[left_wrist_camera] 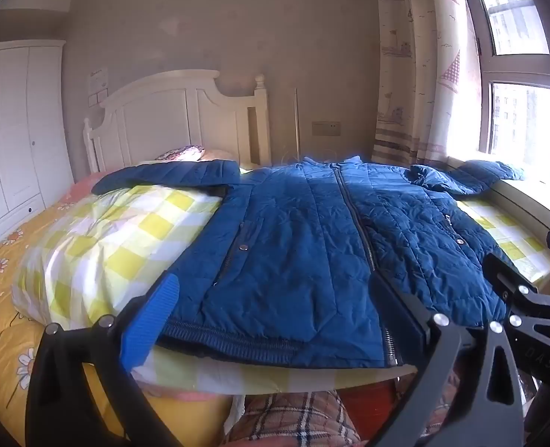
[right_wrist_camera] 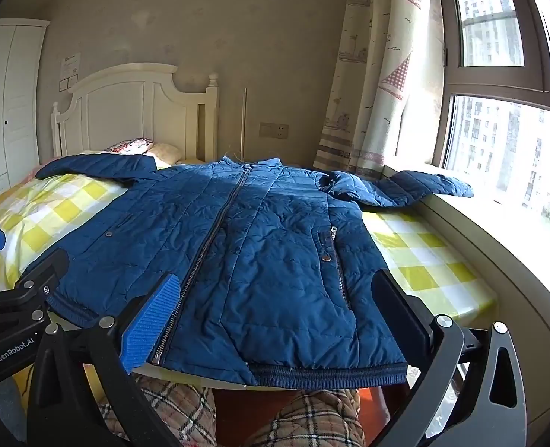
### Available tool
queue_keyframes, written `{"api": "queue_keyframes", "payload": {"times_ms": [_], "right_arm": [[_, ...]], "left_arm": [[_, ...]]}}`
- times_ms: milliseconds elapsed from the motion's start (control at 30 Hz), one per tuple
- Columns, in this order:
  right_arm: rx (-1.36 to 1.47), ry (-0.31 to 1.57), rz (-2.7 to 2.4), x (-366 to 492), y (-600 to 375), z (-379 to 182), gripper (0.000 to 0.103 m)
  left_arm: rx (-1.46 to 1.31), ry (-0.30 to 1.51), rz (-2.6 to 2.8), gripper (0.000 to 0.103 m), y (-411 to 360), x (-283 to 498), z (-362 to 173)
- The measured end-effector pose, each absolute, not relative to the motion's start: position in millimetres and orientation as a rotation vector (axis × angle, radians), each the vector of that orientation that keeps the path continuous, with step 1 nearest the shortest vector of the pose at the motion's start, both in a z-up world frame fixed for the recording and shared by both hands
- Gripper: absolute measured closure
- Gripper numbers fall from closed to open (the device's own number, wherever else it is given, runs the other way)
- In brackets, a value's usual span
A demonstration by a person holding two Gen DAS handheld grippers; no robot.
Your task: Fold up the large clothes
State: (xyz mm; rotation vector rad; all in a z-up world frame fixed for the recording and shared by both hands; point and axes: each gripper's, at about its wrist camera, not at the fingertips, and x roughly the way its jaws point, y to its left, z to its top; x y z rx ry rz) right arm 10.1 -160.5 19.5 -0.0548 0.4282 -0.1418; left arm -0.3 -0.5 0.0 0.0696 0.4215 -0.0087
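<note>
A dark blue quilted jacket (left_wrist_camera: 304, 231) (right_wrist_camera: 267, 246) lies face up and zipped on a yellow-and-white checked cloth (left_wrist_camera: 118, 238) spread over the bed. Its sleeves are spread out, one toward the pillows, the other (right_wrist_camera: 423, 186) resting on the windowsill. My left gripper (left_wrist_camera: 275, 320) hovers open at the hem's left half, with nothing between its blue pad (left_wrist_camera: 150, 324) and its black finger. My right gripper (right_wrist_camera: 275, 320) stands open at the hem's right half, beside the zipper's lower end, and holds nothing.
A white headboard (left_wrist_camera: 170, 119) and pillows stand at the far end of the bed, and a white wardrobe (left_wrist_camera: 14, 130) is on the left. A curtain (right_wrist_camera: 379, 93) and the windowsill (right_wrist_camera: 498, 231) border the right side. A person's plaid-trousered legs (right_wrist_camera: 312, 421) are below the hem.
</note>
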Motion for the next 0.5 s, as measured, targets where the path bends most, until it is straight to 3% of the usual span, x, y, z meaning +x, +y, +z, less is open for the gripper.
{"api": "queue_keyframes", "payload": {"times_ms": [500], "right_arm": [[-0.047,0.452,-0.131,14.1,-156.9,16.4,0.004]], "left_arm": [[0.060,0.425,0.002,0.002,-3.6,0.6,-3.4]]}}
